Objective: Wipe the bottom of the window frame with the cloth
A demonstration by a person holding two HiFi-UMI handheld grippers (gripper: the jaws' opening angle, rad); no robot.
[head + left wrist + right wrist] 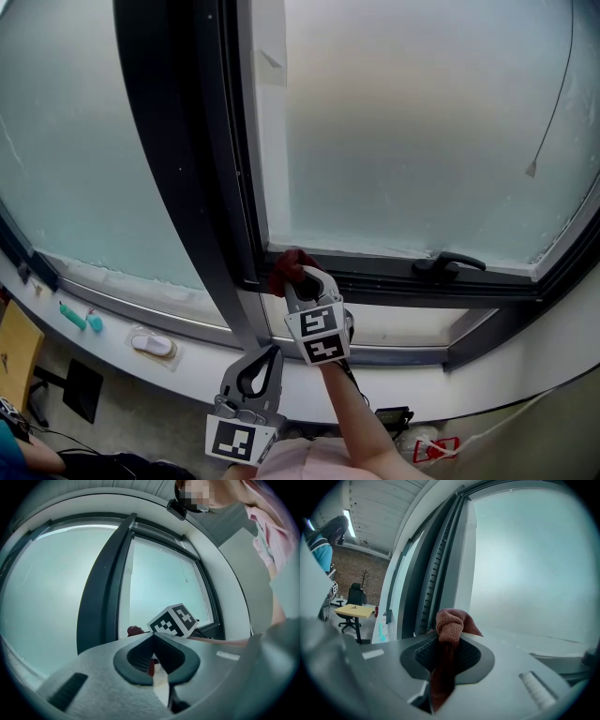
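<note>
Behind, frosted window [422, 141]. Right tongs [302, 277] clamped on red cloth [284, 264] at bottom frame [375, 274], left corner; left tongs [270, 354] closed, empty. Could snag on handle [450, 264], pulling cloth loose.

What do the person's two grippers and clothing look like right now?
The left gripper and right gripper match: light grey bodies, dark ribbed pads around the jaws, each carrying a white cube with black square markers. The person wears a pink top.
</note>
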